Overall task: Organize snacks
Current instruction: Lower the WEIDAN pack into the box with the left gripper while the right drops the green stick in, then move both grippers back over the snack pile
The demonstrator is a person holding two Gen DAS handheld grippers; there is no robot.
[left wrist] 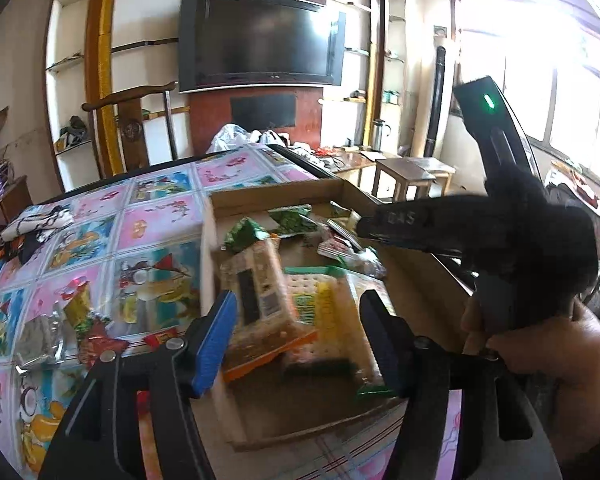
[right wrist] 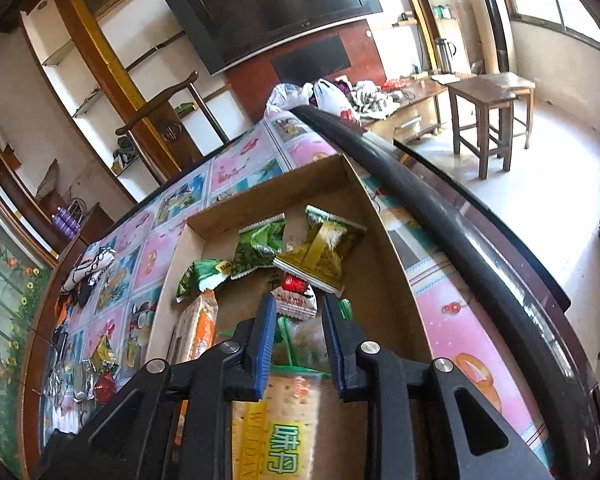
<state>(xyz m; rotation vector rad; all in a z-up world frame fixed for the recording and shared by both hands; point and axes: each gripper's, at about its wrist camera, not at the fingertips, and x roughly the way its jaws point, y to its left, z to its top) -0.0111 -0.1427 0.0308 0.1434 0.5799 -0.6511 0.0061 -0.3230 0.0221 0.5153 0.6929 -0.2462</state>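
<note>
Left wrist view: the left gripper (left wrist: 298,340) hangs half open over a shallow brown cardboard tray (left wrist: 276,194), gripping nothing; clear-wrapped cracker packs (left wrist: 256,292) lie below. Foil snacks (left wrist: 88,320) wait on the patterned tablecloth (left wrist: 156,220).

Right wrist view: the right gripper (right wrist: 298,330), nearly closed, holds nothing. Green sachets (right wrist: 260,246) already fill the tray, so sorting looks mostly done.

The box (right wrist: 384,240) is plain brown cardboard. The tablecloth (left wrist: 156,220) is a grid of pink and blue picture squares. Two packets (right wrist: 258,246) are green, a cracker pack (right wrist: 198,330) orange, and the gripper pads (right wrist: 265,346) blue.
</note>
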